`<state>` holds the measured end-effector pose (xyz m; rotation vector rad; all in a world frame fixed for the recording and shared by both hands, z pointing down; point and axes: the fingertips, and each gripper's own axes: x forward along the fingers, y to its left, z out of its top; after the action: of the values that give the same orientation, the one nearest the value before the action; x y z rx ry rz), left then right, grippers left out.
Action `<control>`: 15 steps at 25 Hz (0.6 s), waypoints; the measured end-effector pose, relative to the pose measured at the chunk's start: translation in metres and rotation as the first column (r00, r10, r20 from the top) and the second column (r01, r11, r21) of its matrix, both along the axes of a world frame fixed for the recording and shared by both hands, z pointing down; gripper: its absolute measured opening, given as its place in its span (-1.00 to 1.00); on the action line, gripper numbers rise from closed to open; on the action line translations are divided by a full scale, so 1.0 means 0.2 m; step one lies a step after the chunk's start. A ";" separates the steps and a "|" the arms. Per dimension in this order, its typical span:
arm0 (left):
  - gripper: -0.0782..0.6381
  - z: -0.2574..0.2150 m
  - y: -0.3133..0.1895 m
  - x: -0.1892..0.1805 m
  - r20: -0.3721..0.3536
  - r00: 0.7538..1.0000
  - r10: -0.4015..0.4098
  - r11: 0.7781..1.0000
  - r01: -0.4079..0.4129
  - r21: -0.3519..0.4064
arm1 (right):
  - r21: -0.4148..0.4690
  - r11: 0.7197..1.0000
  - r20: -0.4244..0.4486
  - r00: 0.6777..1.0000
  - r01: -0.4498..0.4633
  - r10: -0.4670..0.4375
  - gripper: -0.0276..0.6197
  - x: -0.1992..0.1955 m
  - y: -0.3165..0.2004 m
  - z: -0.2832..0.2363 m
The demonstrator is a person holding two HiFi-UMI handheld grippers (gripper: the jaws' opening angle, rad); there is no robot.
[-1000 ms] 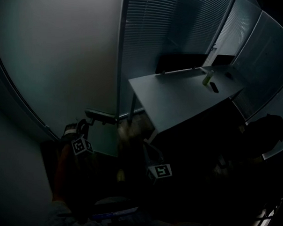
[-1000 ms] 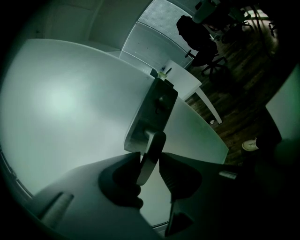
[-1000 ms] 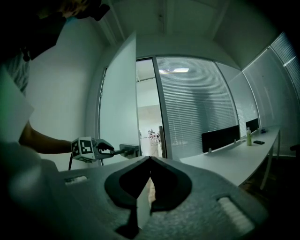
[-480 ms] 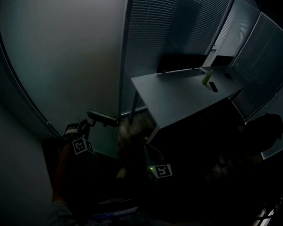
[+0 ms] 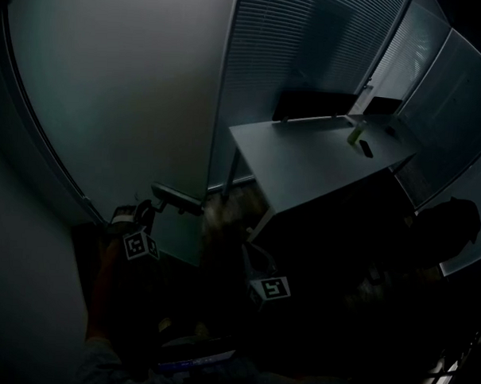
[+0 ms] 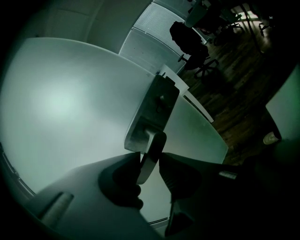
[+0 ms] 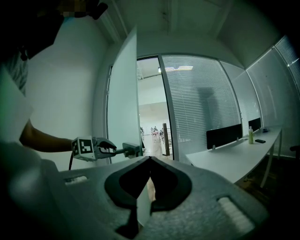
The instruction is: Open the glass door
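Left gripper [image 6: 150,155] jaws clamp the grey metal lever [image 6: 158,138] at twelve o'clock to swing the frosted glass door [image 5: 109,102]; right gripper [image 7: 149,160] jaws closed, empty.

Off to the right of the right claw [image 7: 149,158] there's a long white desk [image 7: 234,161], with a black divider panel [image 7: 224,136] standing along its back edge. A small green bottle [image 7: 251,135] stands near the desk's far end, with a dark flat thing [image 7: 259,140] lying just beside it. Slatted blinds [image 7: 197,108] run behind all that. Way out past the left claw [image 6: 150,157] sits a black office chair [image 6: 187,40] on a wood floor [image 6: 234,93].
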<state>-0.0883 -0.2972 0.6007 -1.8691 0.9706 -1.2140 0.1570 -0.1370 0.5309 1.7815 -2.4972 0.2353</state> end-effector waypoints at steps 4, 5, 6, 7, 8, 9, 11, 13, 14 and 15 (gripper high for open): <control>-0.43 0.01 0.05 -0.02 -0.006 1.000 0.018 1.000 -0.018 -0.009 | 0.000 1.000 -0.002 1.000 -0.012 0.012 -0.91 -0.03 0.03 -0.02; -0.43 0.01 0.06 -0.03 -0.004 1.000 0.025 1.000 -0.026 -0.011 | 0.002 1.000 -0.004 1.000 -0.017 0.017 -0.91 -0.04 0.04 -0.03; -0.43 0.01 0.07 -0.04 -0.004 0.999 0.032 0.999 -0.032 -0.013 | 0.004 1.000 -0.006 1.000 -0.022 0.022 -0.91 -0.06 0.05 -0.03; -0.43 0.02 0.08 -0.05 -0.006 0.999 0.037 0.999 -0.037 -0.014 | 0.006 1.000 -0.008 1.000 -0.027 0.027 -0.91 -0.08 0.07 -0.03; -0.43 0.02 0.09 -0.06 -0.010 0.999 0.043 0.999 -0.043 -0.015 | 0.006 0.999 -0.009 0.999 -0.034 0.034 -0.91 -0.09 0.09 -0.03; -0.43 0.02 0.11 -0.07 -0.016 0.999 0.050 0.999 -0.050 -0.017 | 0.004 0.999 -0.008 0.999 -0.044 0.044 -0.91 -0.11 0.10 -0.03; -0.43 0.03 0.13 -0.08 -0.020 0.998 0.068 0.998 -0.068 -0.016 | -0.002 0.998 -0.002 0.998 -0.063 0.063 -0.91 -0.14 0.14 -0.02; -0.43 0.02 0.15 -0.11 -0.019 0.996 0.083 0.997 -0.083 -0.007 | -0.004 0.997 -0.003 0.997 -0.073 0.073 -0.91 -0.19 0.18 0.00; -0.43 0.01 0.17 -0.13 -0.019 0.996 0.089 0.996 -0.089 -0.002 | -0.007 0.997 -0.007 0.997 -0.079 0.079 -0.91 -0.21 0.21 0.01; -0.43 0.01 0.19 -0.14 -0.019 0.995 0.095 0.995 -0.095 0.001 | -0.010 0.996 -0.012 0.996 -0.087 0.087 -0.91 -0.23 0.23 0.01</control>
<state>-0.1154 -0.2586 0.6024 -1.9081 0.8816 -1.1416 0.1120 -0.0910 0.5338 1.8844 -2.4088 0.2418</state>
